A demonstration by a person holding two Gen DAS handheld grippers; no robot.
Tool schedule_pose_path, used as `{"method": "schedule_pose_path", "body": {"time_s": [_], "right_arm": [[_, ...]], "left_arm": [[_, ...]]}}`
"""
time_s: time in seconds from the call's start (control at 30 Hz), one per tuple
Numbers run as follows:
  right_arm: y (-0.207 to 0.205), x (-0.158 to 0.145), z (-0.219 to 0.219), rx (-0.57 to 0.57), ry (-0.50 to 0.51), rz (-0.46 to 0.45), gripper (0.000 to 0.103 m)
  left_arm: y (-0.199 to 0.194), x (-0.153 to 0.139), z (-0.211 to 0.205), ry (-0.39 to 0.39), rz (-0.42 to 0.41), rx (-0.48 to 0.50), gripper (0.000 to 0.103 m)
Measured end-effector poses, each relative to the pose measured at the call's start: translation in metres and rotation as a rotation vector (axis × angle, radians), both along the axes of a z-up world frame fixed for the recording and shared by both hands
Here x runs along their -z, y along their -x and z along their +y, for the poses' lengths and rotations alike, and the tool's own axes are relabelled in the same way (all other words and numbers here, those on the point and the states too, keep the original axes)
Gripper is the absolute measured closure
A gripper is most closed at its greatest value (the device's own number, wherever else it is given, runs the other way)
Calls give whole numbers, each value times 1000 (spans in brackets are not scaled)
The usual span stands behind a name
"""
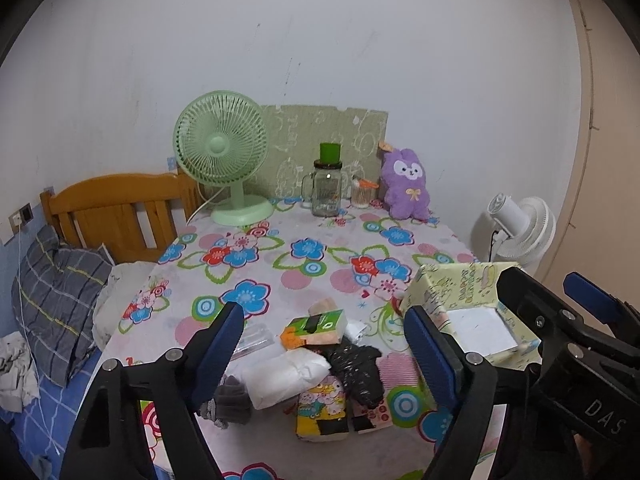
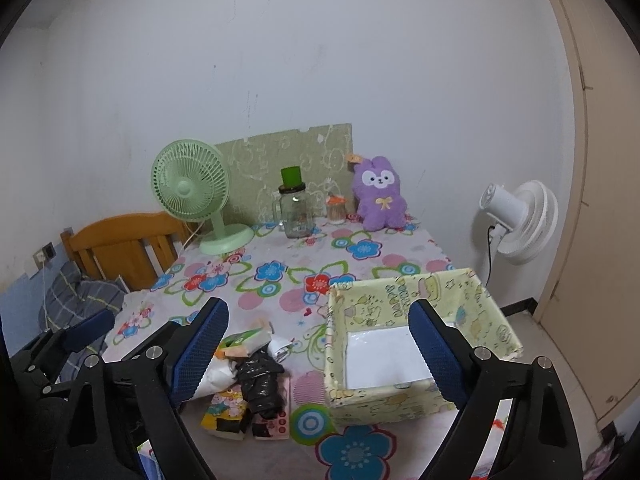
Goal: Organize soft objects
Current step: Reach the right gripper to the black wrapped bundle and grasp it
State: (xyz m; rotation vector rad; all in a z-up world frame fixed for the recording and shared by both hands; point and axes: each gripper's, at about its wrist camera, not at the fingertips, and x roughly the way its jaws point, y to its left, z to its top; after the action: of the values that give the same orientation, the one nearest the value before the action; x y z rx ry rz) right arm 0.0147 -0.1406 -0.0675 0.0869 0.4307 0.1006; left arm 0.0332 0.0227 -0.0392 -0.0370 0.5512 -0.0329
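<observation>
1. While the left wrist view shows the whole pile of soft things, it alone shows a grey knitted piece [image 1: 228,400] at the pile's left end; in the right wrist view this spot is hidden behind the blue finger.
2. Only the right wrist view shows the yellow-green fabric box [image 2: 404,398] complete, with its white bottom bare.
3. The left hand-held gripper [image 1: 324,344] is released, jaws wide, nothing between the pads; the pile lies on the tabletop [image 1: 320,256] beyond its fingers.
4. The right hand-held gripper [image 2: 320,344] is also released and grasps nothing; its fingers frame the box and the pile's right end.
5. The pile: a puffy white plastic pack [image 1: 286,376], a crumpled shiny black bag [image 1: 356,372], a green-orange tissue pack [image 1: 316,326] and a yellow cartoon tissue pack [image 1: 322,412], all touching.
6. The box stands just beside the pile, near the tabletop's right edge.
7. The flowered cloth is flat and free in the middle; a green fan [image 1: 220,152], a glass jar [image 1: 326,192] and a purple plush rabbit [image 1: 406,186] stand well apart, by the wall.
</observation>
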Motion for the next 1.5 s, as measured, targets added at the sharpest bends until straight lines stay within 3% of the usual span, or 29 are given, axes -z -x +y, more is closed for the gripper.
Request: {"method": "schedule_pose_path", "body": {"time_s": [0.3,1.1,1.5], "right_arm": [[-20,22,23,-29,-4,31,10],[-79,88,87,-147,77,220,20],[-104,113,98,-138,102,303,27]], "left_arm": [[-12,24,17,-22,38,-24,22],[-52,96,43,-1,264,-2,22],[-73,117,44,5,307,29,22]]}}
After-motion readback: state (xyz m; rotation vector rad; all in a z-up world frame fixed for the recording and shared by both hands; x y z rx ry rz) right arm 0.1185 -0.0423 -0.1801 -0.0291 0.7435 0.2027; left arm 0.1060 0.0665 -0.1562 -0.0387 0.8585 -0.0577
